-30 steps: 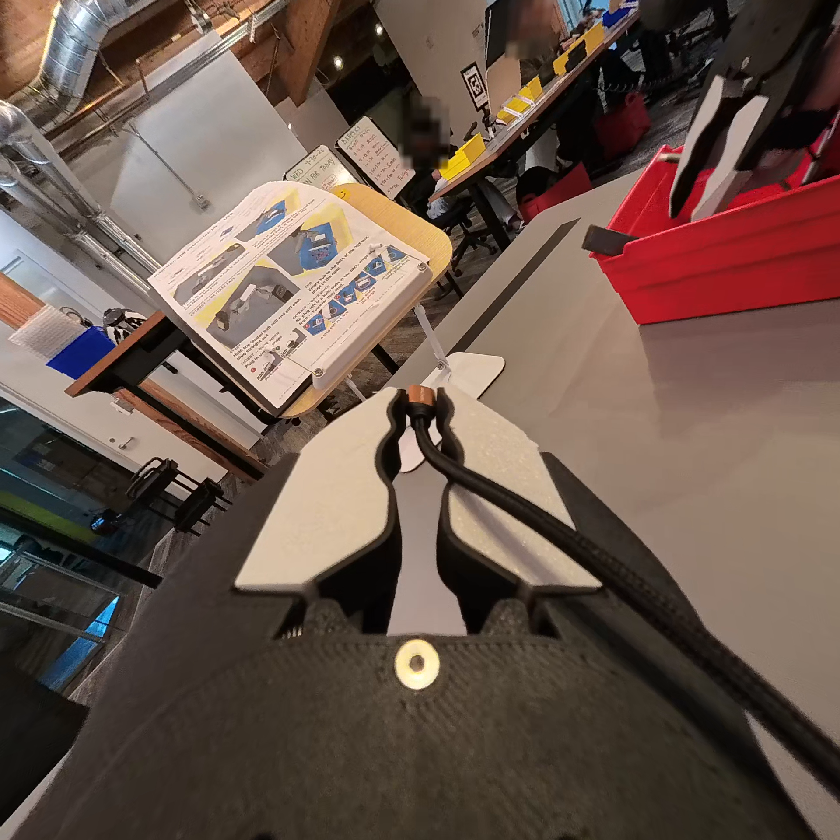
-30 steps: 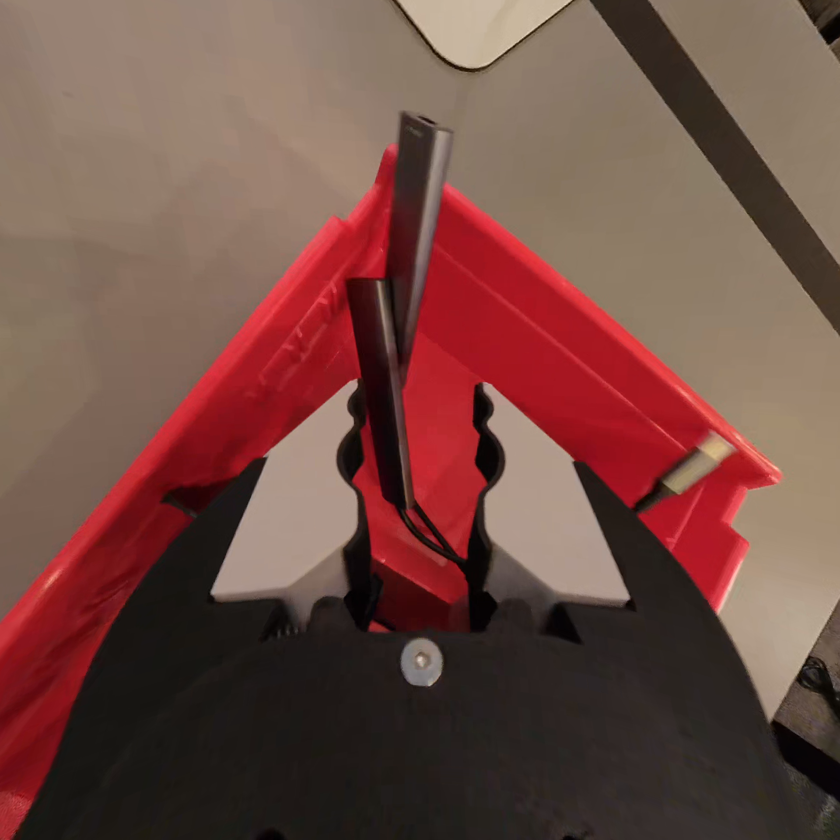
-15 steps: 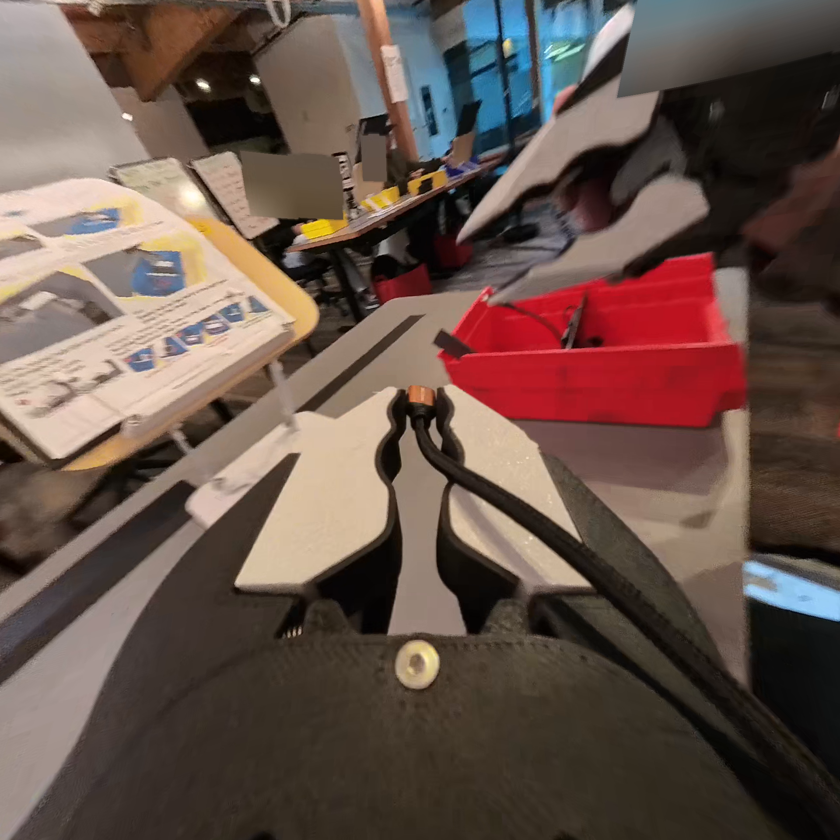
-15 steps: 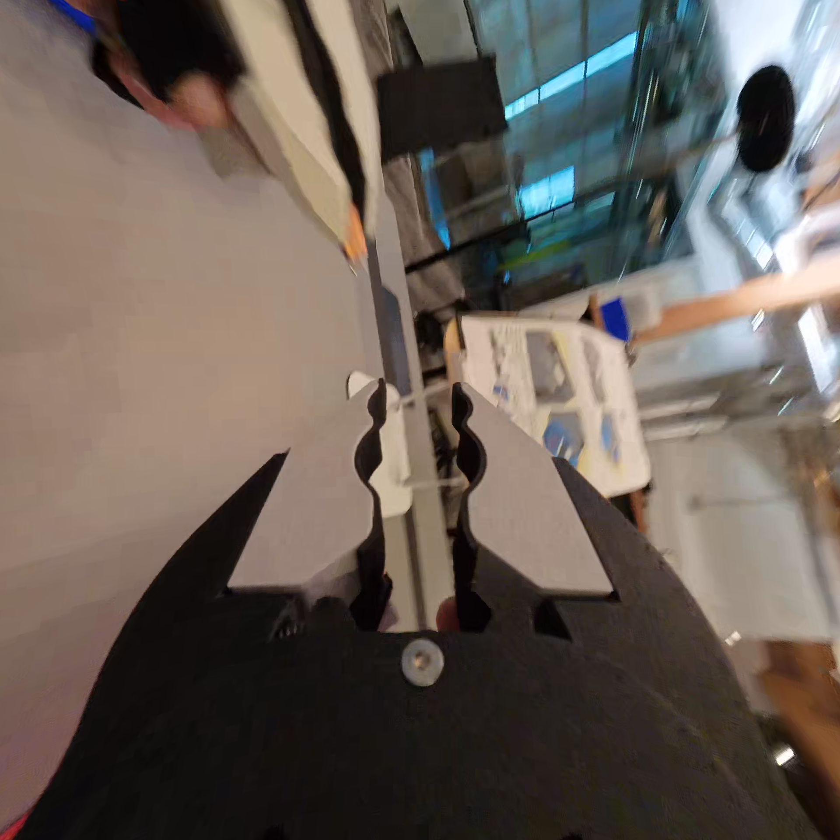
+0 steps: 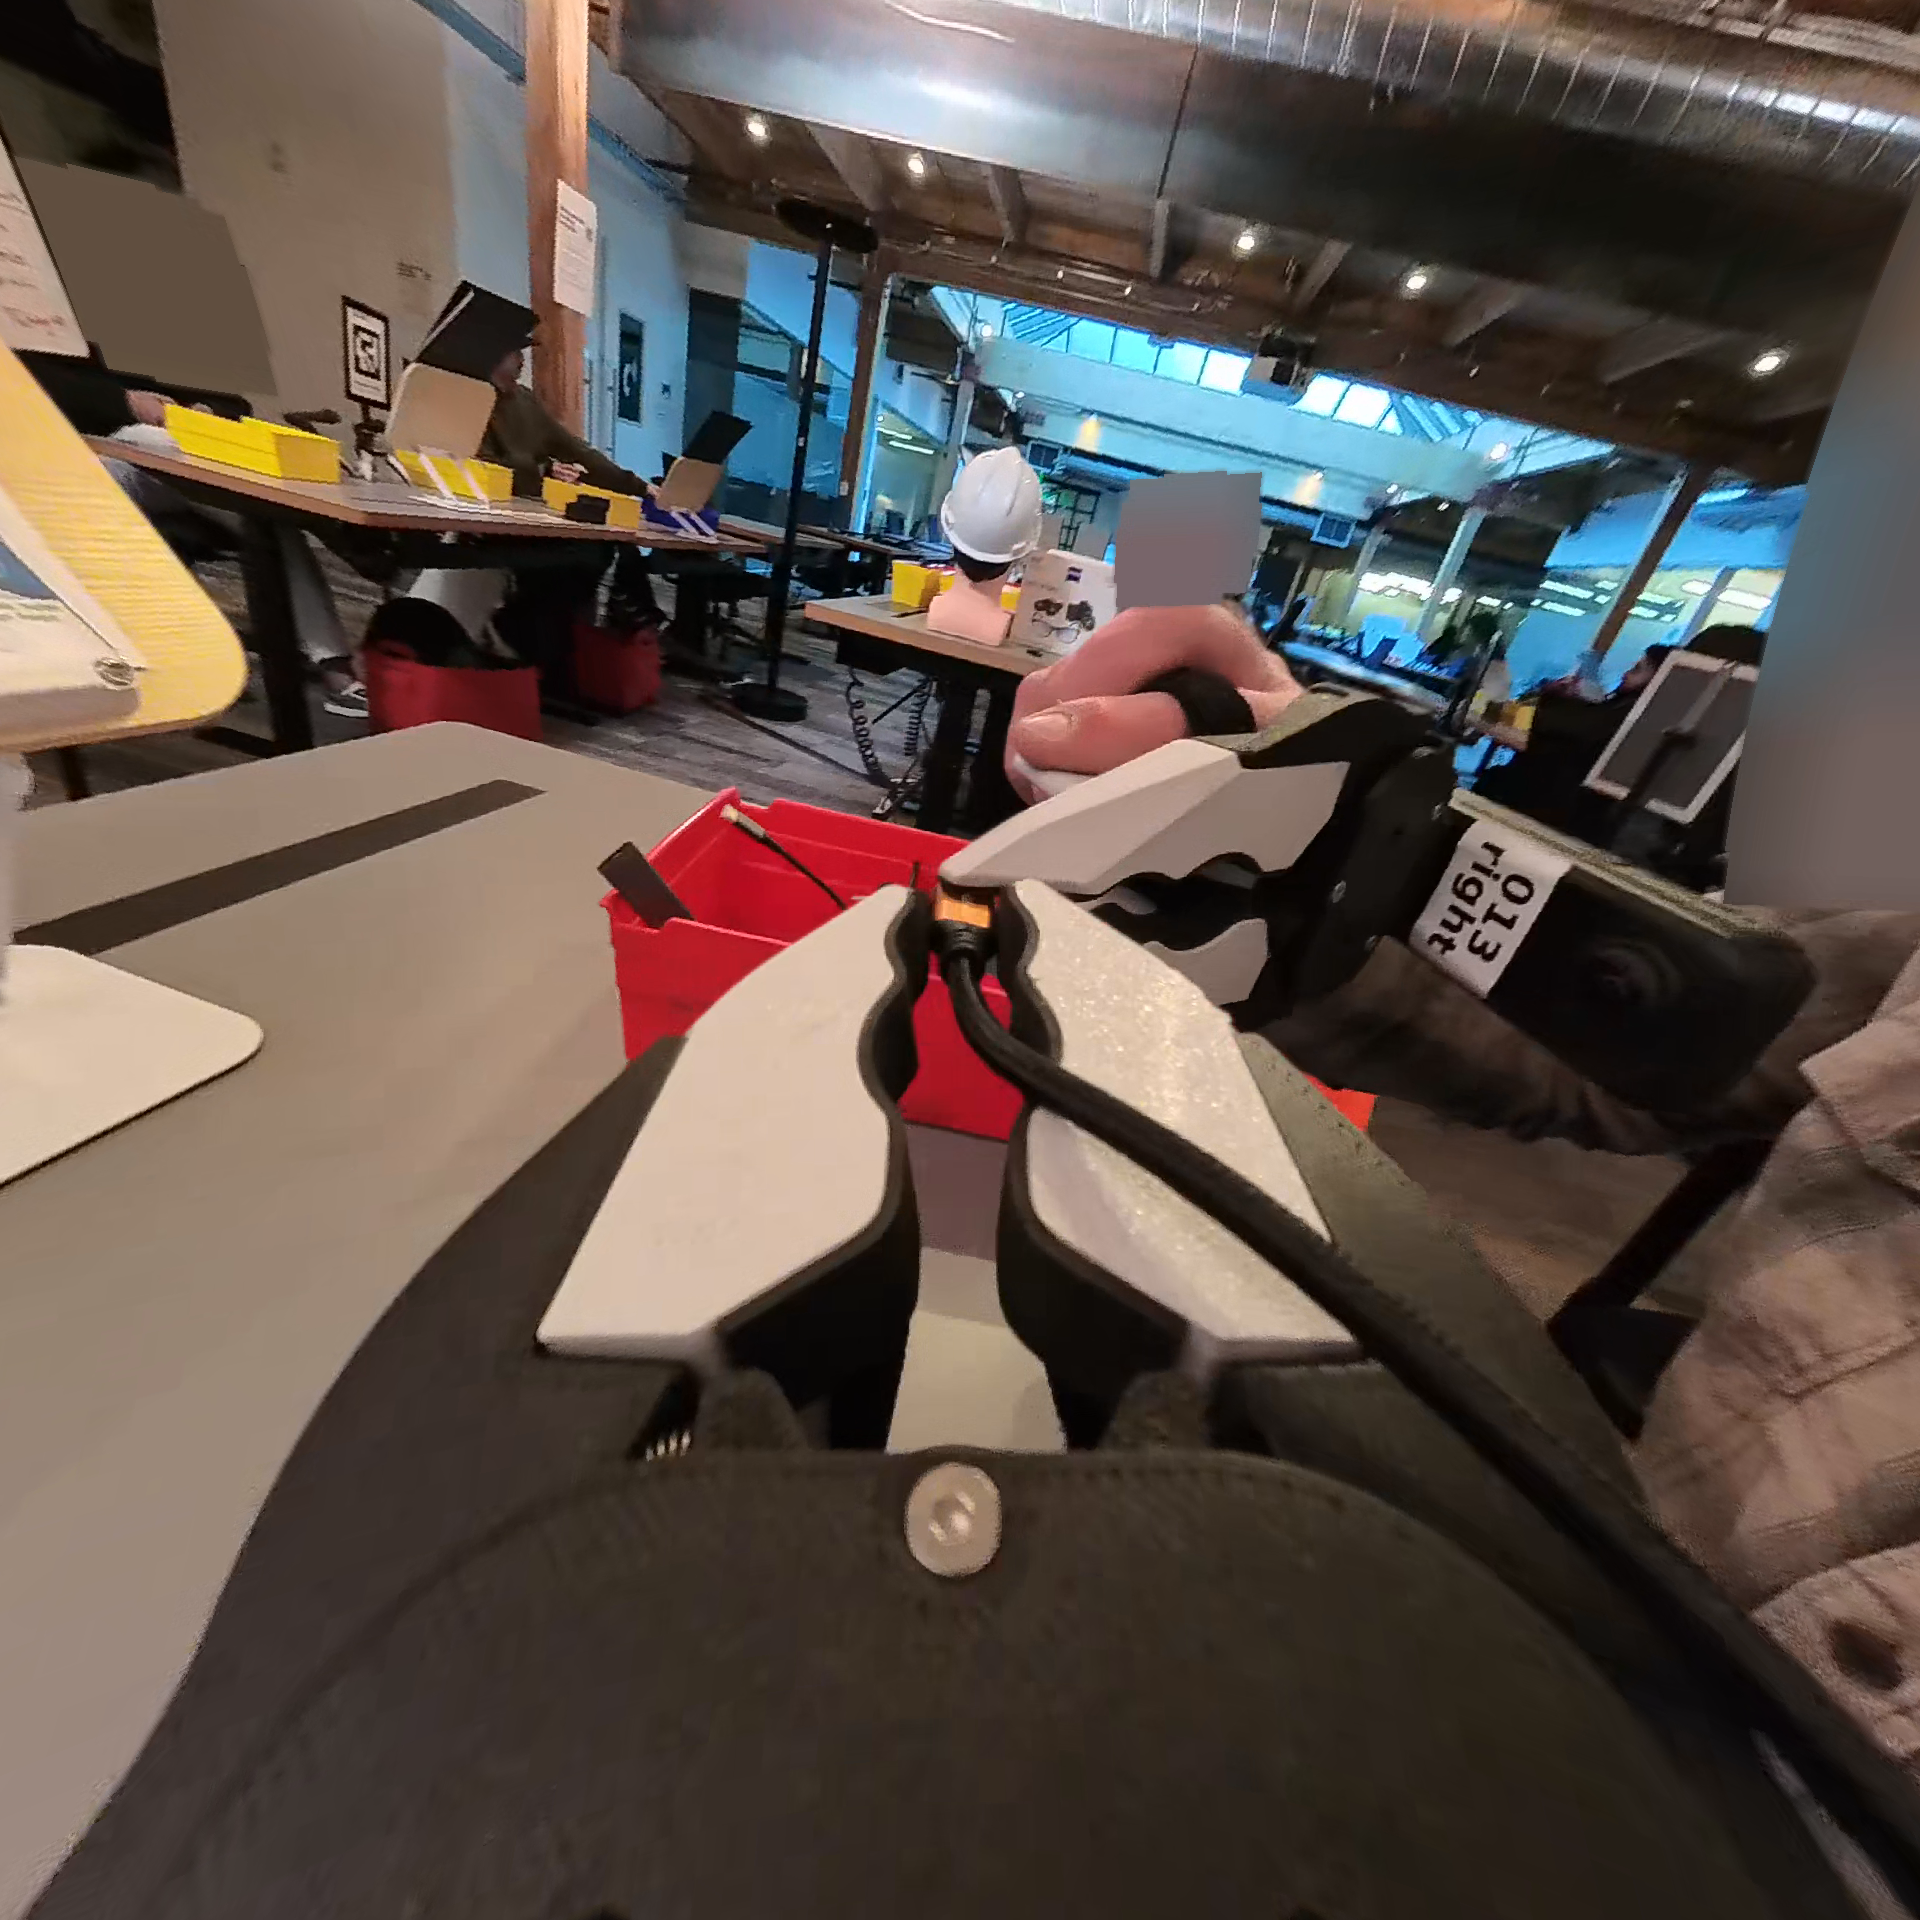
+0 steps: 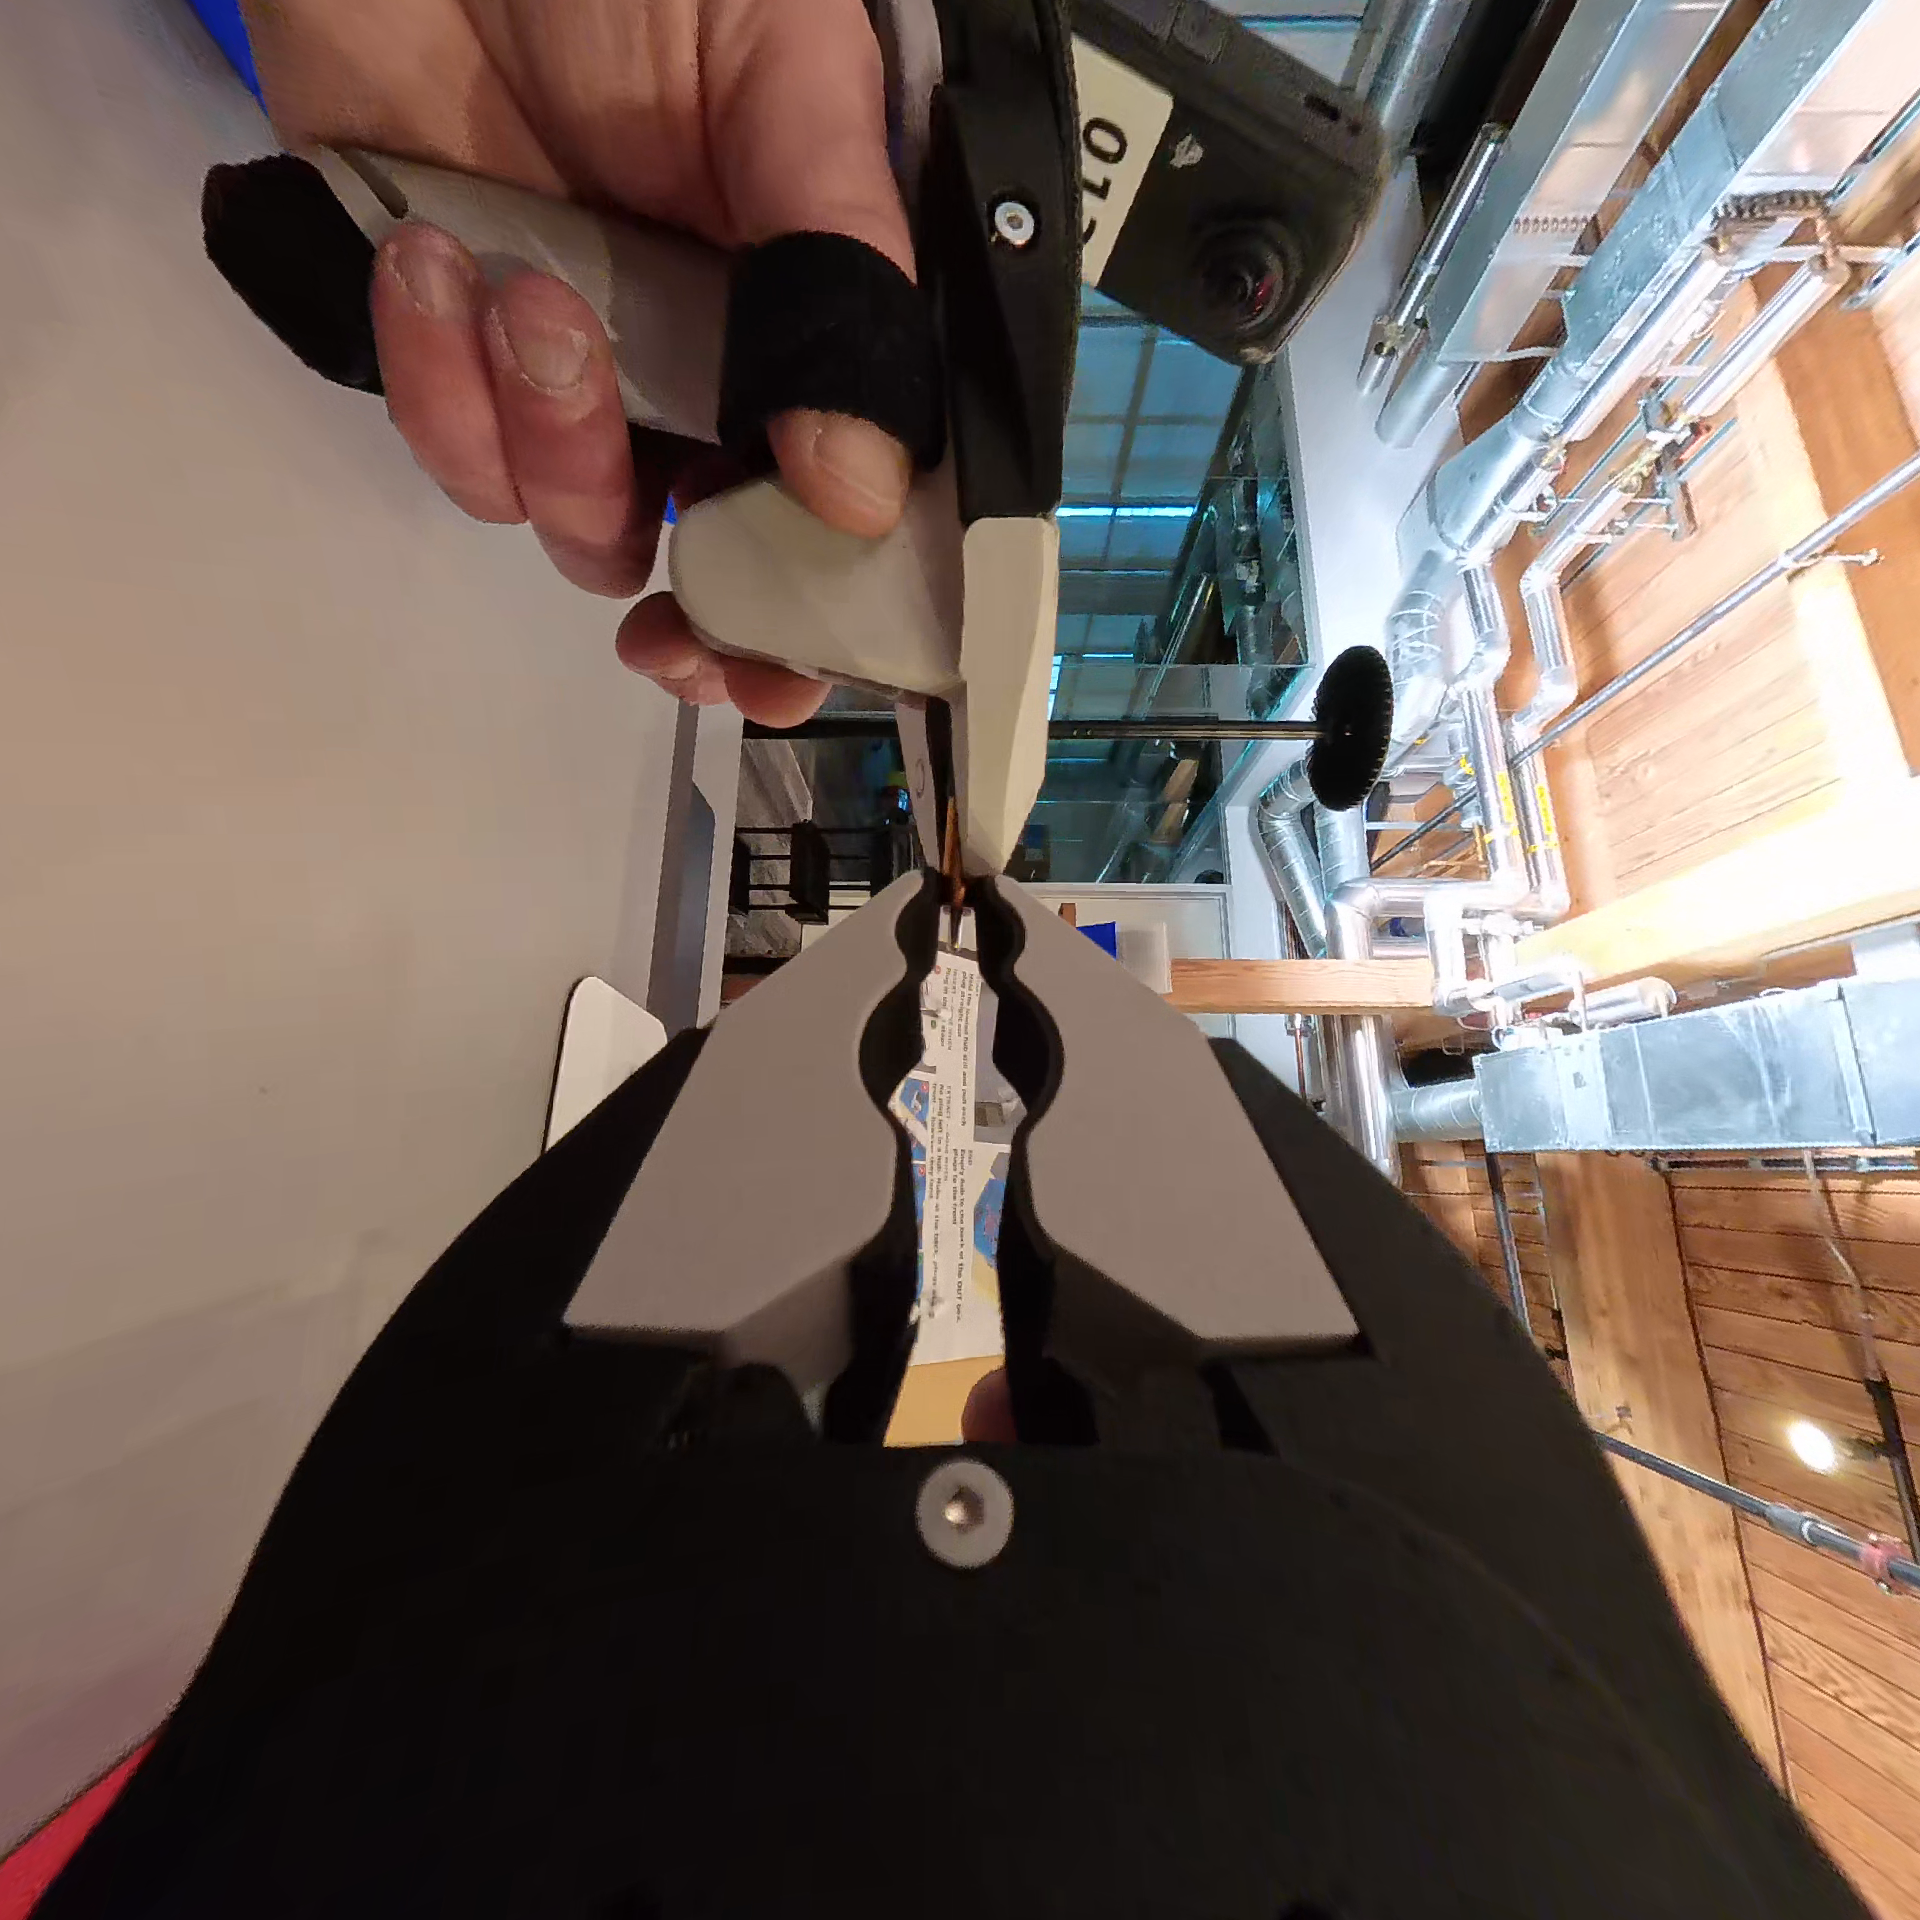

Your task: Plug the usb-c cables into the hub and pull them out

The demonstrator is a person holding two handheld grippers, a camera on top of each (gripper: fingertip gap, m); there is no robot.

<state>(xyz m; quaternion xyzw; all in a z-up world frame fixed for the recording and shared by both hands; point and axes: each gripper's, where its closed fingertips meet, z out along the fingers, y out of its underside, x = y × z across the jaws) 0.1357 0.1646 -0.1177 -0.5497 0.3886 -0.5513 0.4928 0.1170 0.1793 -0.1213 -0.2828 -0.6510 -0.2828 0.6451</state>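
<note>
Swinging up from the red bin (image 5: 727, 935) at mid-frame, the right gripper (image 6: 954, 902) now meets the left gripper (image 5: 961, 914), both pinching the orange plug (image 5: 961, 912) at centre, suggesting a handover; hub unclear

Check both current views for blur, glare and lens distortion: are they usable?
Left wrist view: sharp on the hand-held gripper and braided cable; wide-angle bending at the edges; small ceiling-light hotspots. Right wrist view: rolled sideways, sharp on its hand-held gripper; bright glare on the wooden ceiling.
</note>
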